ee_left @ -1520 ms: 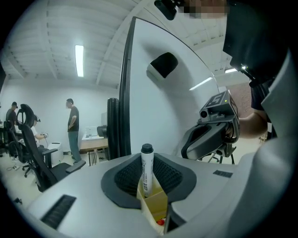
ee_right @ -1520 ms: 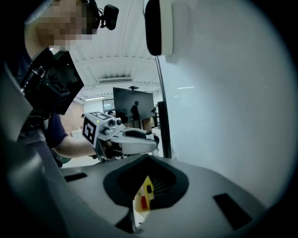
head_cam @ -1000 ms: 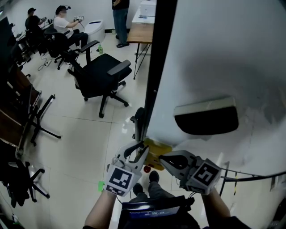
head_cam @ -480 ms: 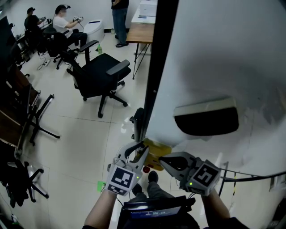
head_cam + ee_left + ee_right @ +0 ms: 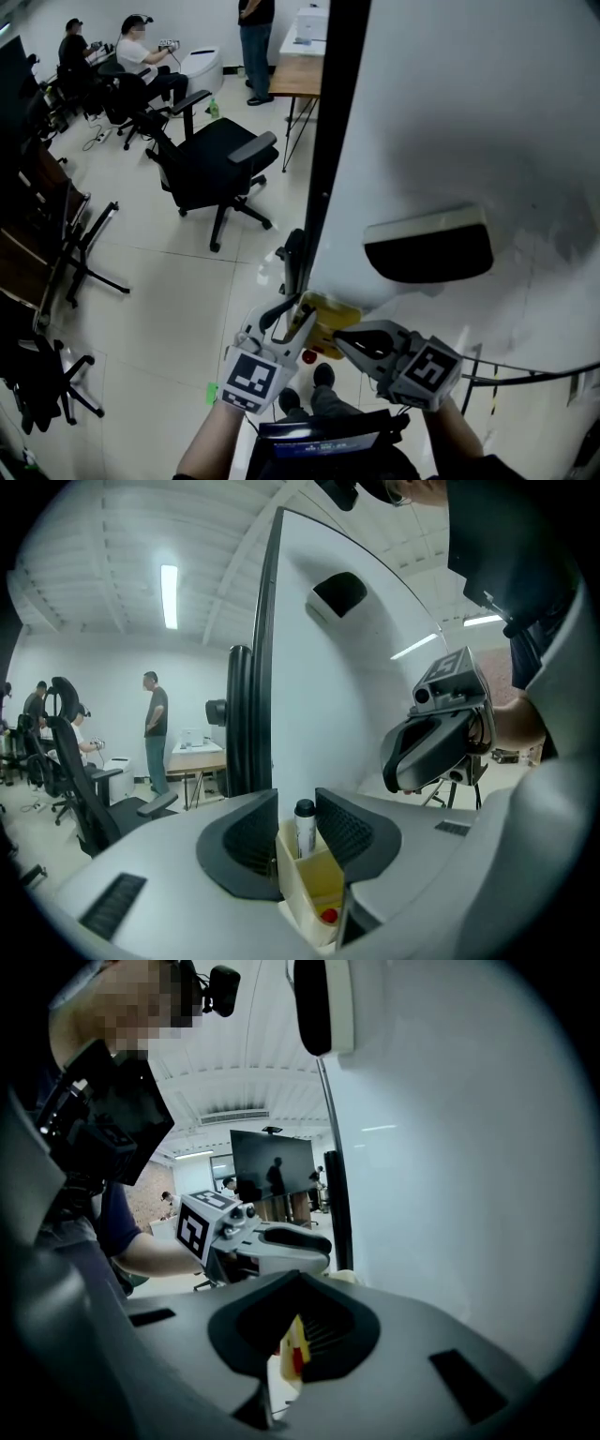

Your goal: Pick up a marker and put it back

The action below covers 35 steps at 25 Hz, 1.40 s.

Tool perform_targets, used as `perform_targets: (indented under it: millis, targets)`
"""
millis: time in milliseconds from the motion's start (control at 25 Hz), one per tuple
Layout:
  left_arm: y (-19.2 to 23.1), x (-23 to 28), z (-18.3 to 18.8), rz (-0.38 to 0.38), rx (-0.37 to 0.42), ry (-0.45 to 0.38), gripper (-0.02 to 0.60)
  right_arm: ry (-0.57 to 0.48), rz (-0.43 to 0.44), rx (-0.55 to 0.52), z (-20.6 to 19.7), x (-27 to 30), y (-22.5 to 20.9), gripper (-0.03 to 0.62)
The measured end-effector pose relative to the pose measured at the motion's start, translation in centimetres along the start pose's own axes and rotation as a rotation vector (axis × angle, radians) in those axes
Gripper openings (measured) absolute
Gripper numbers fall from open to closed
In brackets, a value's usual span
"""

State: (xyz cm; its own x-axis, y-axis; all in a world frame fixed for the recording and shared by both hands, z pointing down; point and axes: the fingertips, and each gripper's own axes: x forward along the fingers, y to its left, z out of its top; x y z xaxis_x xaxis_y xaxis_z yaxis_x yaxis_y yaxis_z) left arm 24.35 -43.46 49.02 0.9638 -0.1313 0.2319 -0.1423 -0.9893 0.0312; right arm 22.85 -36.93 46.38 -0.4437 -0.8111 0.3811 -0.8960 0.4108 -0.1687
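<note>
The left hand-held gripper (image 5: pixel 298 805) is just opening its jaws wide around the marker (image 5: pixel 305 832), standing upright between them in the yellow holder (image 5: pixel 323 885) that the right hand-held gripper (image 5: pixel 292 1346) is pinching.

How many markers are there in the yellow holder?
2, as far as shows: one black-capped marker stands upright in the farther compartment of the holder; a red cap, likely another marker, sits low in the nearer one. Others may be hidden inside.
</note>
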Motion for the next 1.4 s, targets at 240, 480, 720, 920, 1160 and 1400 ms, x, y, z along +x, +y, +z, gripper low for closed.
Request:
perform_targets:
  millis: [240,480,720,920,1160,1400]
  targets:
    - [0.6,-0.5,-0.5,0.04,0.058,0.041,0.126,-0.008,0.005,-0.013,0.2,0.1,0.5,0.014]
    - [0.6,-0.8,0.3,0.05,0.065,0.023,0.126,-0.009,0.0,-0.024,0.4,-0.2,0.9,0.014]
    - [0.5,-1.4,1.9,0.038,0.055,-0.028,0.126,-0.017,-0.01,-0.029,0.7,-0.4,1.0,0.014]
    - [-0.1,-2.8,4.2,0.019,0.052,-0.071,0.126,-0.04,-0.024,-0.044,1.8,-0.7,1.5,0.014]
    - [0.0,-5.4,7.1,0.022,0.09,-0.109,0.126,-0.081,-0.024,-0.094,4.5,-0.7,2.9,0.014]
    - [-0.9,-8.8,9.6,0.018,0.097,-0.148,0.015,-0.165,-0.003,-0.155,8.0,-1.9,4.6,0.014]
